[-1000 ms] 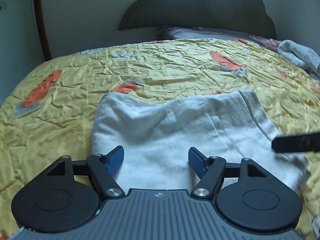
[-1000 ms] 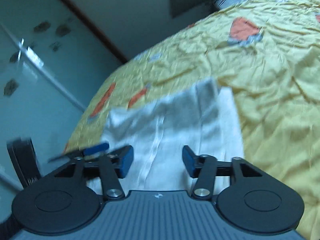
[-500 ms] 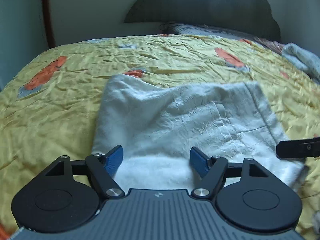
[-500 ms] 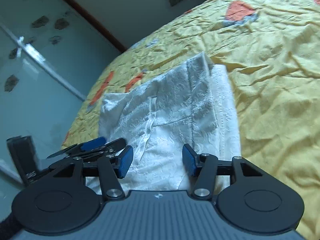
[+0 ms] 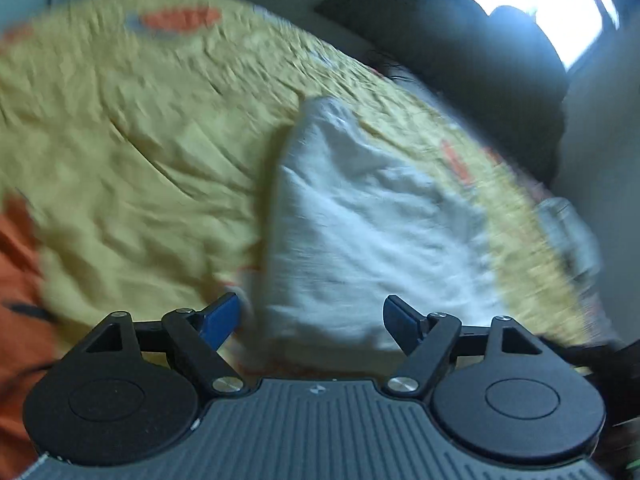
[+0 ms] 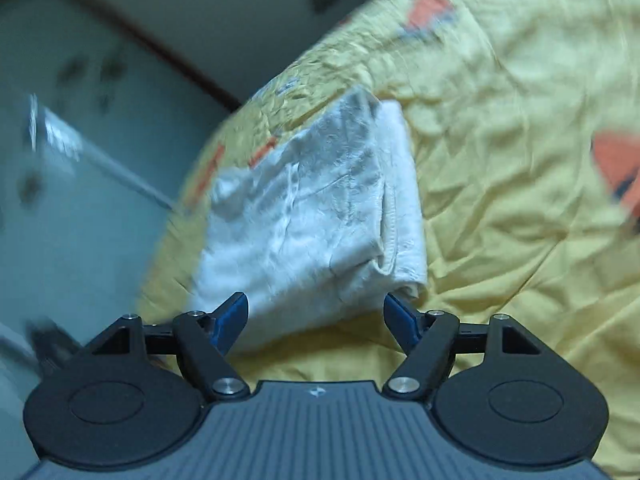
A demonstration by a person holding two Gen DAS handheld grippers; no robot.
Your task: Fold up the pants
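Note:
White pants (image 6: 320,208) lie folded into a thick rectangle on the yellow bedspread (image 6: 520,128). In the right wrist view my right gripper (image 6: 316,320) hangs just short of their near edge, its jaws opening, with nothing pressed between the blue pads. The left wrist view is blurred and tilted: the same pants (image 5: 372,232) stretch away ahead of my left gripper (image 5: 312,322), whose jaws are also opening and hold nothing. The near folded edge sits in the gap between both pairs of fingers, apart from the pads.
The bedspread (image 5: 132,152) carries orange patches and many creases. A dark headboard (image 5: 460,40) and a bright window (image 5: 532,4) stand beyond the bed. A pale wall panel (image 6: 80,160) with a dark wooden frame runs along the bed's left side.
Both grippers have drawn back off the pants and rolled, tilting the views. Their jaws stand wider, the right one most. The other gripper has left each view.

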